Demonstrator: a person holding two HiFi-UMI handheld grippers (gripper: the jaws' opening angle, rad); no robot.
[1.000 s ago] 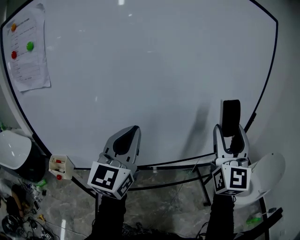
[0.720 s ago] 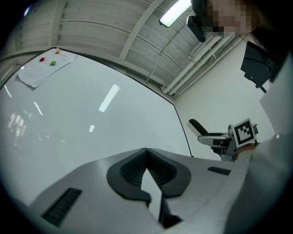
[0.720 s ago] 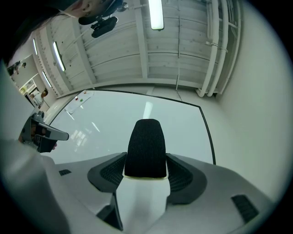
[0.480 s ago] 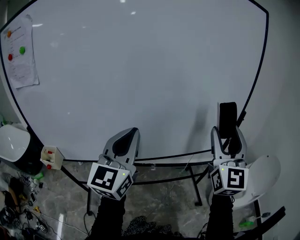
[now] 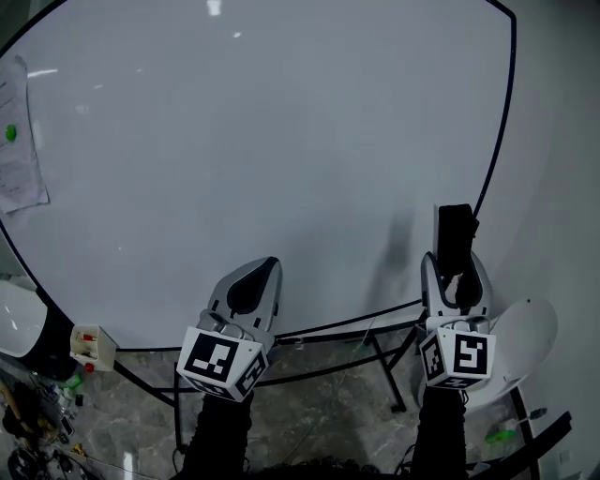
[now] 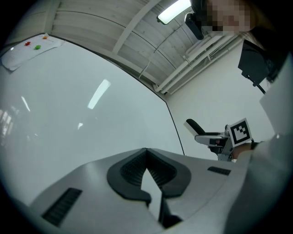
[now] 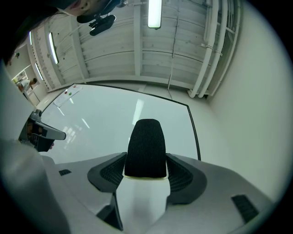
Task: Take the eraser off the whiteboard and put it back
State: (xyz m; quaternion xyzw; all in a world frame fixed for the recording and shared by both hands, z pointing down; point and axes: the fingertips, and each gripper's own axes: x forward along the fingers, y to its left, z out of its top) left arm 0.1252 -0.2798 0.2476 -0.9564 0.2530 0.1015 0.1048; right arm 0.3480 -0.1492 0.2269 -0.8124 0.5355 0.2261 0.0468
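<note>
The right gripper (image 7: 146, 170) clamps the black eraser (image 7: 146, 147), which stands upright between its pads, in front of the whiteboard's (image 5: 262, 141) lower right corner; contact with the board cannot be judged. The left gripper (image 6: 146, 153) is closed and empty. A paper sheet (image 5: 17, 141) hangs at the board's left edge, above a grey stone floor (image 5: 328, 412).

Grey stone floor (image 5: 141, 412), pale wall (image 7: 242, 100), planked ceiling (image 7: 114, 50) with a lit strip lamp (image 7: 154, 13).
</note>
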